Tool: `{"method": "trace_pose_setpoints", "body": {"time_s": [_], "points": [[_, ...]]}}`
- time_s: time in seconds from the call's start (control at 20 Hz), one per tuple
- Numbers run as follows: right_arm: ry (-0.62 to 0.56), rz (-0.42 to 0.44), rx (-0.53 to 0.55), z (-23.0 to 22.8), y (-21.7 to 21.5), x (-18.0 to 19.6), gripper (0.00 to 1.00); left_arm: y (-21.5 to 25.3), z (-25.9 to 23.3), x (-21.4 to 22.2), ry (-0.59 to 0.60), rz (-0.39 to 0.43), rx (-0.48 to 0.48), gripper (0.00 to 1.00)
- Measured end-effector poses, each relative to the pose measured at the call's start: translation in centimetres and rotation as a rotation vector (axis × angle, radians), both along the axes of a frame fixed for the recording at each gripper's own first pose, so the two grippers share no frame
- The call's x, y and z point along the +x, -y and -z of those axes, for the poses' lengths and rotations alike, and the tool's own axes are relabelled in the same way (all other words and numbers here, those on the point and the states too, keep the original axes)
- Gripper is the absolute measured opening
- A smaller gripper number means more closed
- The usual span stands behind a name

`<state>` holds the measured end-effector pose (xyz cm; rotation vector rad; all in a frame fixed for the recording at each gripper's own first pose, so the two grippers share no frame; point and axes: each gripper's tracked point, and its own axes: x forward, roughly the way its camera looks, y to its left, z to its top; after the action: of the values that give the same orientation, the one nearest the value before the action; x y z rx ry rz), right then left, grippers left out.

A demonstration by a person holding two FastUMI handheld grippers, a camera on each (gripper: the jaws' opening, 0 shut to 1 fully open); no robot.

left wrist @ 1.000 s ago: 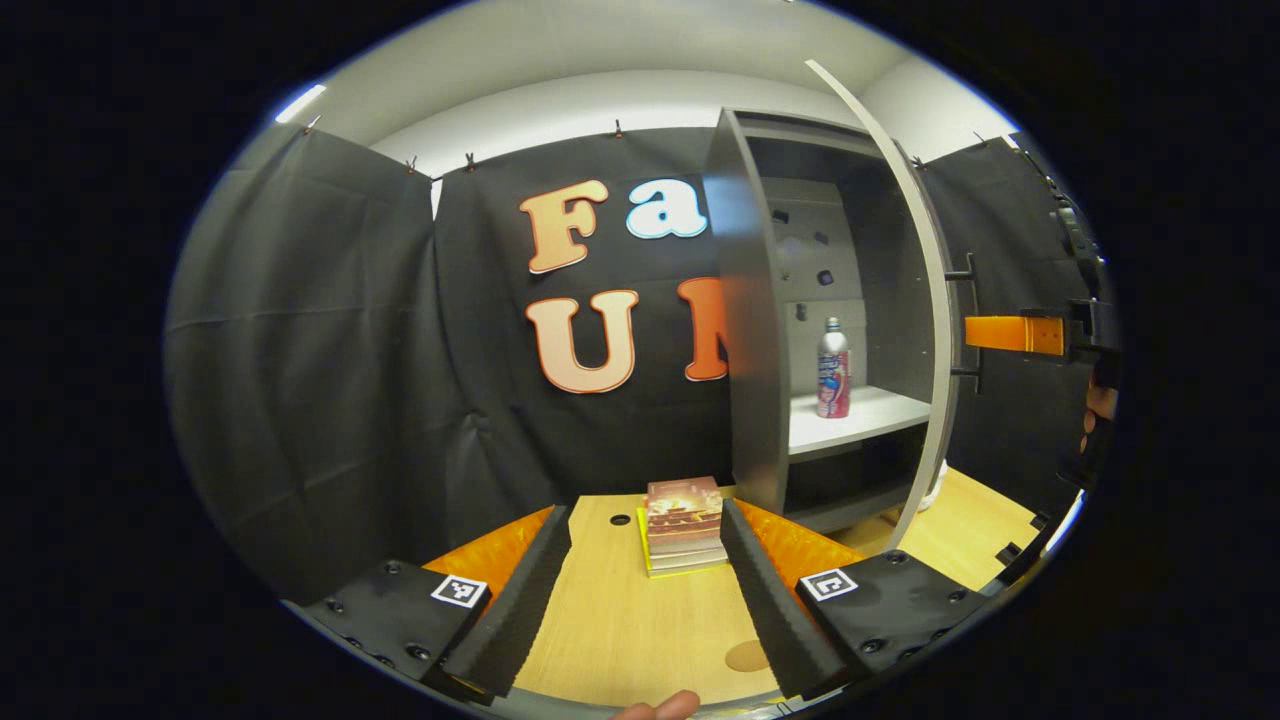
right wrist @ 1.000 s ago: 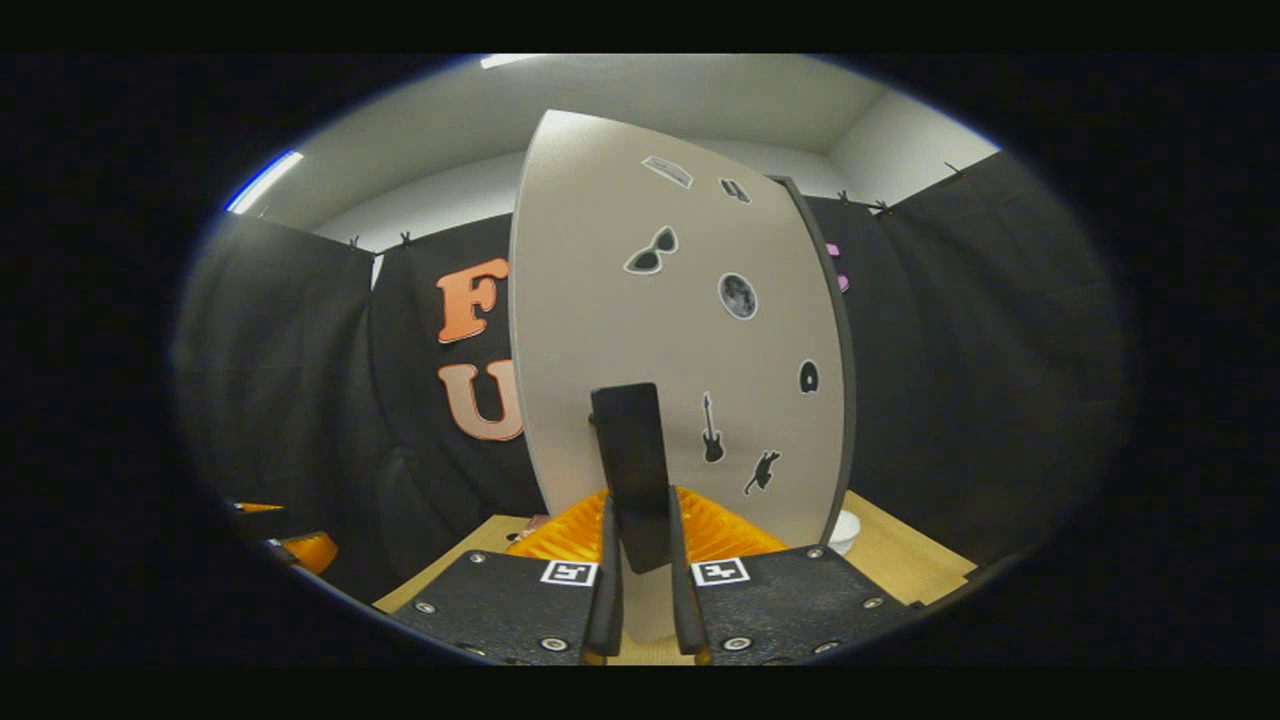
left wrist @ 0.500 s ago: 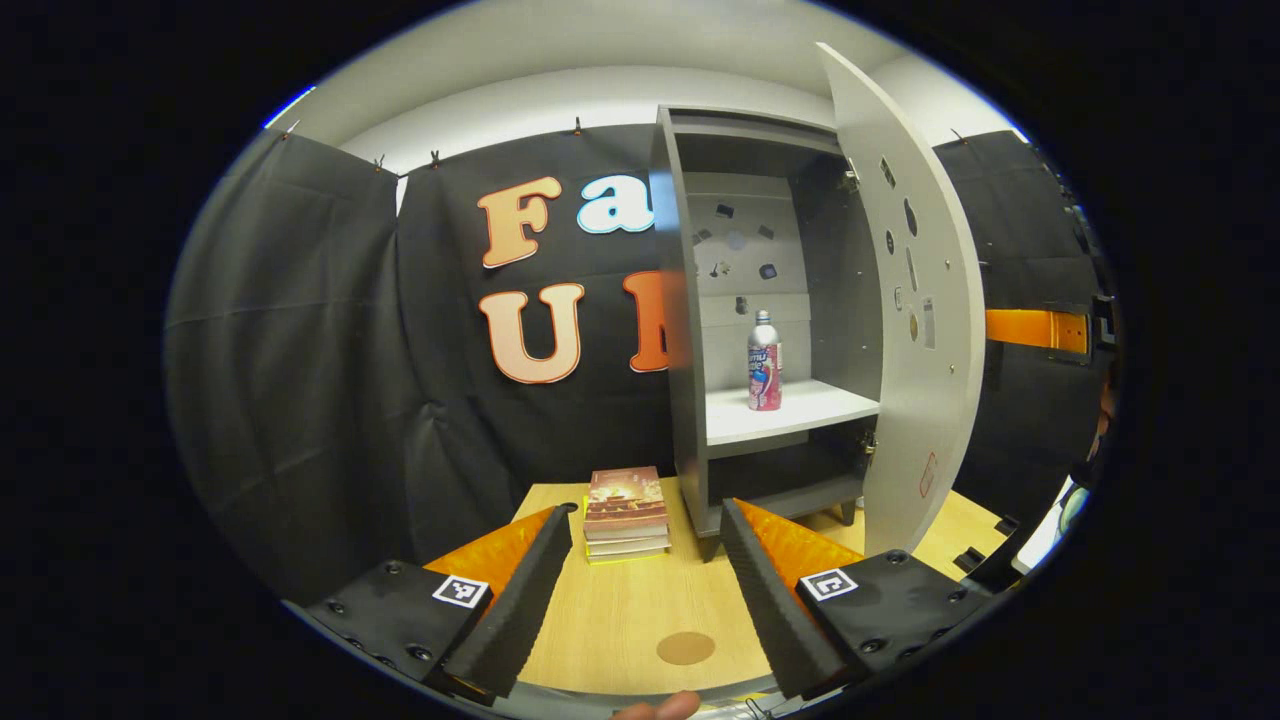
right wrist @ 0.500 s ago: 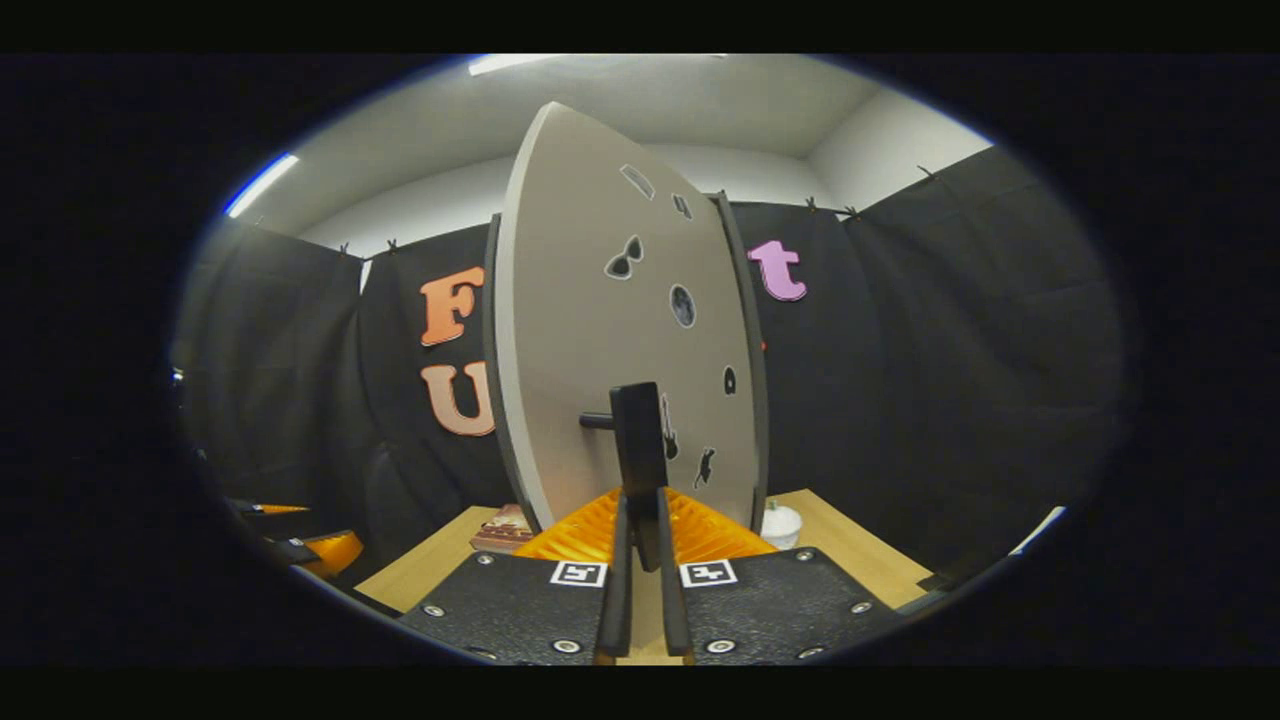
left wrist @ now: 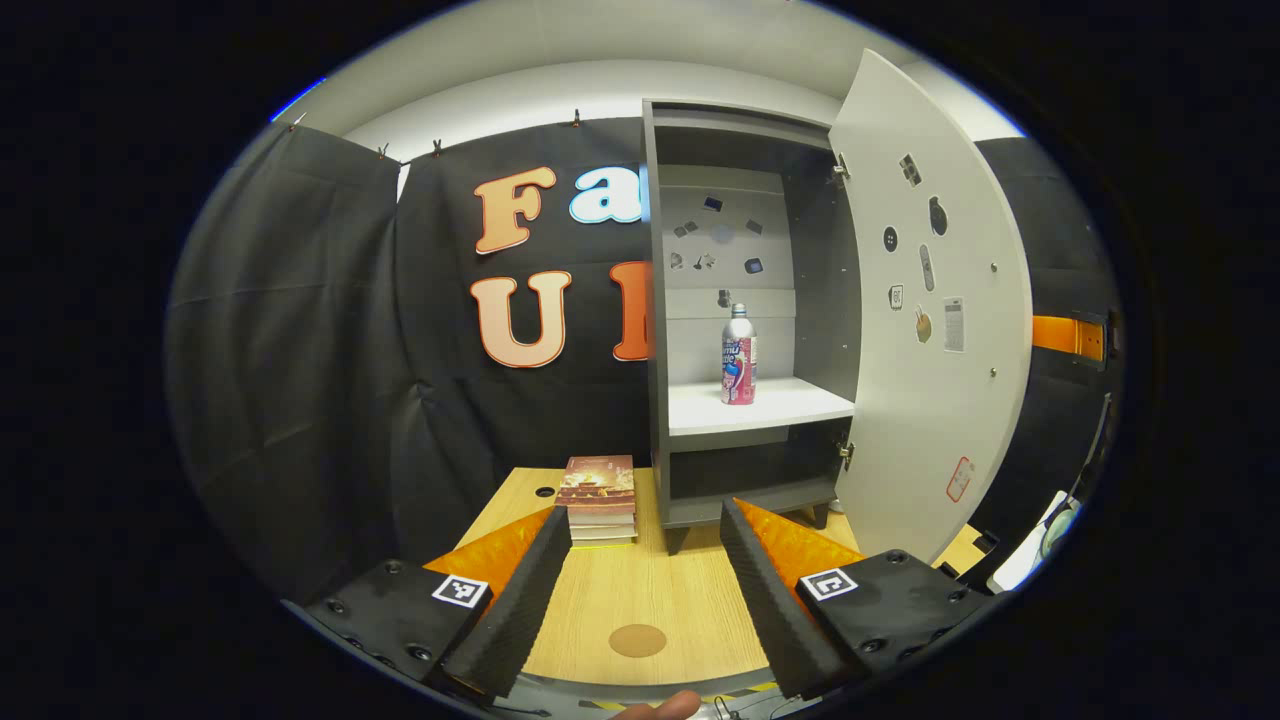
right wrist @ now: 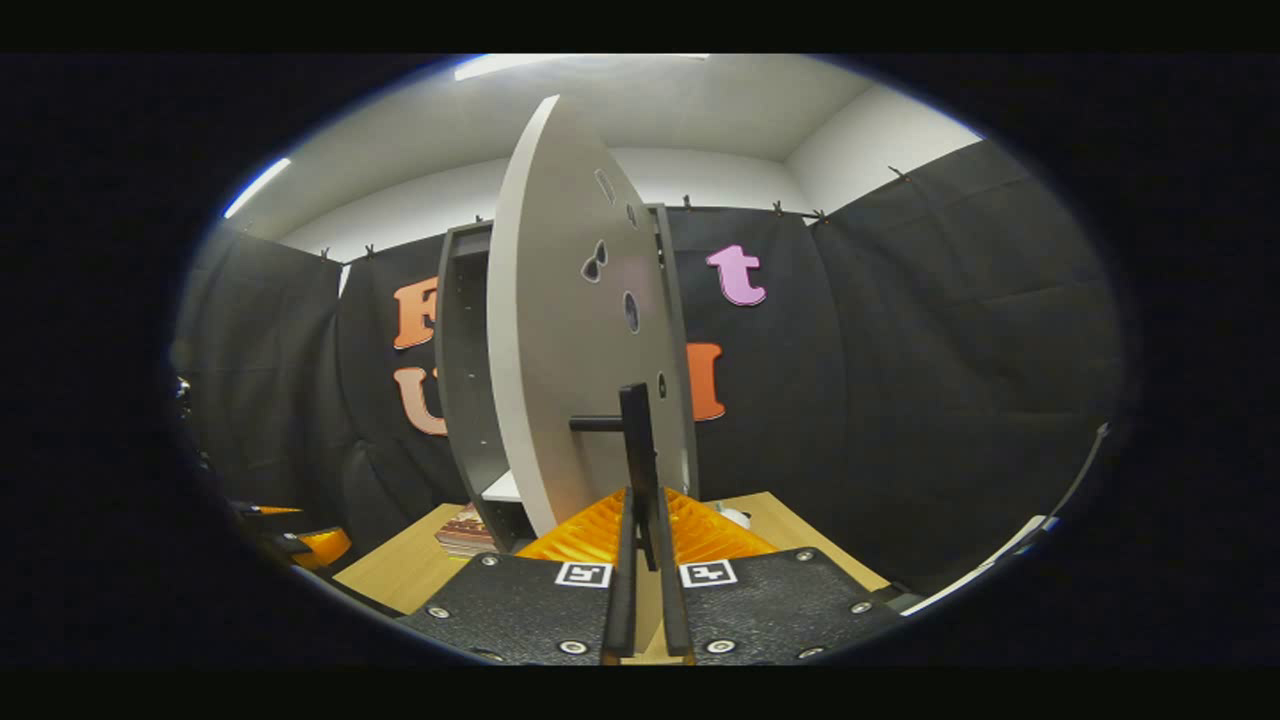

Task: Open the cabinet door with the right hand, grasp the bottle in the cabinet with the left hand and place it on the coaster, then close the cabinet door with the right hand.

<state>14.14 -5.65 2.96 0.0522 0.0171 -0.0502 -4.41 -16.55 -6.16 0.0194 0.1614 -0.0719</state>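
The grey cabinet [left wrist: 655, 300] stands on the wooden table with its door [left wrist: 930, 330] swung wide to the right. A silver and pink bottle [left wrist: 738, 355] stands upright on the white shelf [left wrist: 770, 405] inside. A round brown coaster [left wrist: 637, 640] lies on the table near me, between the fingers of my left gripper [left wrist: 645, 512], which is open and holds nothing. In the right gripper view my right gripper [right wrist: 646, 520] is shut on the black door handle [right wrist: 636, 440], and the door [right wrist: 560, 330] shows nearly edge-on. That gripper's orange body [left wrist: 1075, 335] also peeks out behind the door.
A stack of books [left wrist: 600, 485] lies on the table just left of the cabinet's base. Black cloth walls close the booth behind and at both sides. A white object [right wrist: 735, 517] sits on the table right of the cabinet.
The right gripper has pulled the door further open, so it now shows almost edge-on in its view. The left gripper view has shifted, bringing the cabinet's inside and the bottle toward the middle.
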Motion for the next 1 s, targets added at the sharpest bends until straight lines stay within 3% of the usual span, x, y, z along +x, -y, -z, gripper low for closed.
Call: {"method": "trace_pose_setpoints", "body": {"time_s": [0.05,0.15,0.25,0.5,0.55,0.65,1.0], "points": [[0.005,0.005,0.001,-0.1,0.2,0.0,0.14,0.5,0.1,0.0,-0.002,0.001,-0.001,1.0],[0.003,0.01,-0.014,-0.1,0.8,0.1,0.06,1.2,0.1,-0.1,-0.004,-0.001,0.001,0.95],[-0.001,0.026,-0.018,-0.1,1.5,0.1,0.16,1.9,0.1,-0.2,-0.005,-0.001,0.002,0.98],[-0.001,0.044,-0.005,-0.1,2.3,0.3,0.05,2.7,0.4,0.0,-0.009,-0.006,0.005,0.98],[0.001,0.044,0.005,-0.1,2.2,0.2,0.16,2.7,0.3,0.0,-0.009,-0.011,0.007,0.98],[0.003,0.029,0.027,-0.1,1.9,0.4,0.08,2.9,0.2,0.3,-0.008,-0.017,0.01,0.98],[0.042,0.046,0.013,-0.9,2.2,0.1,0.07,3.3,-0.3,1.7,0.003,-0.031,0.009,0.98]]}}
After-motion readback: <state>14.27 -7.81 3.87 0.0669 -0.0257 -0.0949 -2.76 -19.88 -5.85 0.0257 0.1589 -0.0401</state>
